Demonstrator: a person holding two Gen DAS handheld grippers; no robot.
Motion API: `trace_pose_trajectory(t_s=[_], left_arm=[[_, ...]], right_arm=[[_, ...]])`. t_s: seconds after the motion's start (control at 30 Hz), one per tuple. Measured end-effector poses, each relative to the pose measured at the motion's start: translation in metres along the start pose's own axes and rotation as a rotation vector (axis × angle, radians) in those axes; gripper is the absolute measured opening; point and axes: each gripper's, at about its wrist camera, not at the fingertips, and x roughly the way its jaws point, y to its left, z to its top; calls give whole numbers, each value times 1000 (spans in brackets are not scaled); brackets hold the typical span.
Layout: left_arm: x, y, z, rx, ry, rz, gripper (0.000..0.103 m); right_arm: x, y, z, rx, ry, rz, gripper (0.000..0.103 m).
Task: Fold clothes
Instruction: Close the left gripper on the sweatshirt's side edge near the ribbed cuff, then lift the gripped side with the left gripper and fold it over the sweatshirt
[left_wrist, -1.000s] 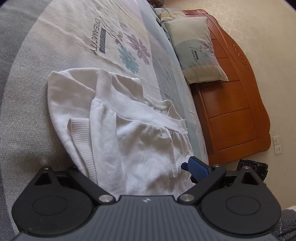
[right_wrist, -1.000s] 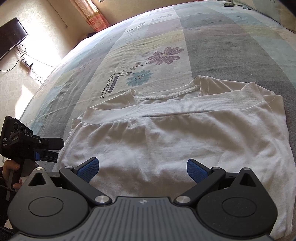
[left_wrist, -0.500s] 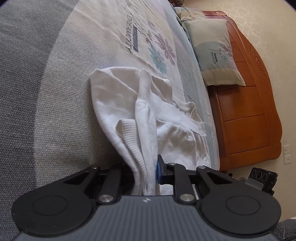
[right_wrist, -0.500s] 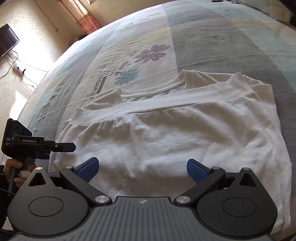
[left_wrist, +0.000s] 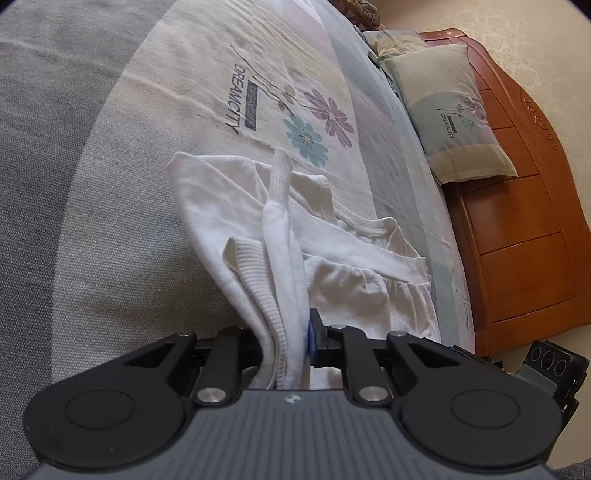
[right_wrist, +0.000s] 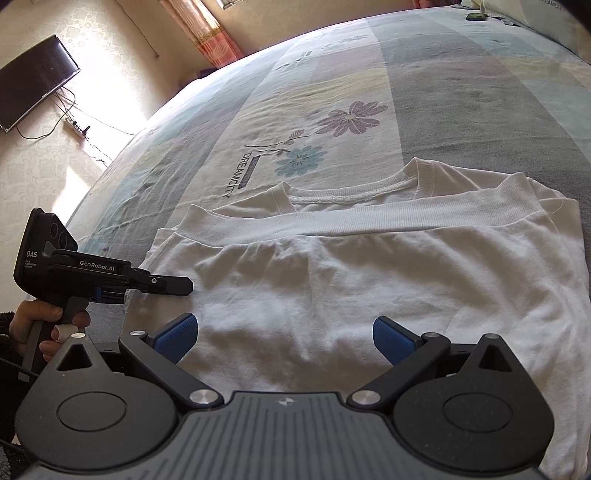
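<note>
Bedspread (right_wrist: 332, 110) with flower print and DREAMCITY lettering covers the bed; a white sweatshirt (right_wrist: 369, 280) lies folded on it near the close edge. The left gripper (left_wrist: 291, 343) is clamped on bunched layers at the garment's side edge. The right gripper (right_wrist: 284, 334) hangs wide open, holding nothing, just above the sweatshirt

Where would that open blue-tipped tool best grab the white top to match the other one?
Probably the near edge of the white top, on its right side, coming in low from the person's side. That edge lies flat and layered on the bedspread, directly ahead of the open right tool. The left tool is shut on the top's left edge, so a mirrored pinch seems sensible.
</note>
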Motion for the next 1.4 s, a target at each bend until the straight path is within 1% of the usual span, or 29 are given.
trace_pose_trajectory(t_s=[0.13, 0.2, 0.23, 0.3, 0.37, 0.43, 0.5, 0.6, 0.73, 0.83, 0.9, 1.03, 1.13, 1.23, 1.4], left_arm=[[-2, -14, 1, 28, -11, 5, 15], [-2, -16, 1, 28, -14, 14, 15], [-1, -15, 1, 21, -15, 17, 15], [-1, -12, -1, 9, -18, 23, 15], [-1, -10, -3, 2, -22, 25, 15], [-2, -8, -4, -6, -27, 21, 15], [-1, -6, -5, -12, -30, 16, 15], [0, -5, -5, -21, -29, 14, 15], [-3, -8, -5, -21, -30, 0, 15], [-6, -15, -3, -15, -24, -27, 15], [-8, -21, -2, -10, -21, -43, 15], [-11, -35, 0, 10, -15, -56, 15], [-12, -48, 1, 19, -2, -60, 15], [-12, -60, 1, 25, 5, -63, 15], [-8, -86, 2, 22, 6, -74, 15]], right_arm=[[2, 4, 7, -25, -13, 68, 103], [15, 3, 12, -33, -3, 116, 103], [26, 1, 13, -33, 6, 120, 103], [48, -5, 17, -32, 25, 117, 103], [56, -7, 22, -32, 22, 112, 103], [51, -4, 32, -33, -5, 125, 103], [47, -2, 41, -49, -59, 126, 103], [67, -10, 46, -24, 0, 32, 103], [52, -8, 37, -15, -26, 41, 103], [32, -5, 25, -23, -48, 4, 103], [19, -6, 16, -29, -44, -10, 103], [-6, -11, 3, -46, -44, -43, 103], [-21, -19, -3, -35, -61, -66, 103], [-31, -29, -7, -4, -80, -71, 103], [-41, -43, -6, 19, -102, -45, 103]])
